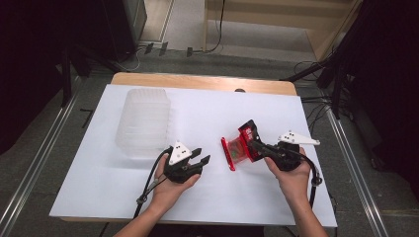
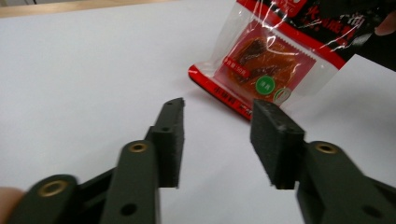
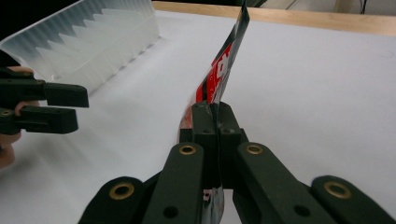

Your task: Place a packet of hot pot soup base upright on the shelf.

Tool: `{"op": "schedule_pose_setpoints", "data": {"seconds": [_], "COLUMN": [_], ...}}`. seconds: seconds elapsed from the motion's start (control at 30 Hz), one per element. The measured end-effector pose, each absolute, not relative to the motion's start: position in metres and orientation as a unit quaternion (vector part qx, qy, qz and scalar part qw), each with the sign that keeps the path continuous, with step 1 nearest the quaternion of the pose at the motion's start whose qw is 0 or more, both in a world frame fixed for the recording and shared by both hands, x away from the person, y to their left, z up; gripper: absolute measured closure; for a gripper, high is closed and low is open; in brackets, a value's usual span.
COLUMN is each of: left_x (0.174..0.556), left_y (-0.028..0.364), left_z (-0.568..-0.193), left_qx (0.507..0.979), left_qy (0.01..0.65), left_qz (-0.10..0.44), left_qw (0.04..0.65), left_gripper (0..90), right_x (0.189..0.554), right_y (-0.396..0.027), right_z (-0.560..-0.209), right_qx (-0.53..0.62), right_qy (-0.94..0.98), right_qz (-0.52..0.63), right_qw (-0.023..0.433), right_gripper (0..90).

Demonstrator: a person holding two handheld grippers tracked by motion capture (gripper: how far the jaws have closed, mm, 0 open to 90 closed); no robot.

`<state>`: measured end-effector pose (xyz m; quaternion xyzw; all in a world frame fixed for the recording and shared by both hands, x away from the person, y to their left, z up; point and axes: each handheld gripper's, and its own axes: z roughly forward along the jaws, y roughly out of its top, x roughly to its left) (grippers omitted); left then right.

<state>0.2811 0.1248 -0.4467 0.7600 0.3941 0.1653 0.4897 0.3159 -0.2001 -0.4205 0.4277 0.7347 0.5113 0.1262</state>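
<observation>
Right gripper (image 1: 257, 146) pinches the red snack packet (image 1: 238, 148) lifted, left gripper (image 1: 197, 159) spread and empty beside it; packet not yet in plastic container (image 1: 143, 123).

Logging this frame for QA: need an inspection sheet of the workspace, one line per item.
Surface: white sheet over a wooden table; no spills seen.
Job's things: red-and-clear snack packet, edge clamped, lower end near the sheet.
Clutter: stack of clear plastic containers at the left.
Grippers: right gripper shut on the packet; left gripper open, fingers apart, nothing between them, short of the packet.
Cables: one black cable trails from each gripper; more lie on the floor beyond.
Surroundings: grey floor, dark stands, pale wooden furniture behind.
</observation>
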Motion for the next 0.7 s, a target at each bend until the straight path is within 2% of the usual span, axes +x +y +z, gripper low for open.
{"op": "schedule_pose_setpoints", "data": {"seconds": [0.13,0.23,0.4,0.7], "left_x": [0.278,0.275,0.269,0.259], "left_y": [0.138,0.147,0.156,0.173], "left_z": [-0.449,-0.449,-0.446,-0.441], "left_qx": [0.752,0.749,0.741,0.731], "left_qy": [0.414,0.417,0.421,0.433], "left_qz": [0.167,0.174,0.176,0.202], "left_qw": [0.485,0.485,0.493,0.487], "left_gripper": [38.9,32.6,24.3,14.5], "right_x": [0.317,0.317,0.32,0.326], "right_y": [-0.198,-0.196,-0.191,-0.183], "right_z": [-0.417,-0.414,-0.409,-0.399], "right_qx": [0.4,0.38,0.351,0.319], "right_qy": [0.75,0.758,0.772,0.787], "right_qz": [0.508,0.508,0.5,0.499], "right_qw": [0.142,0.154,0.175,0.175], "right_gripper": [90.0,90.0,90.0,90.0]}}
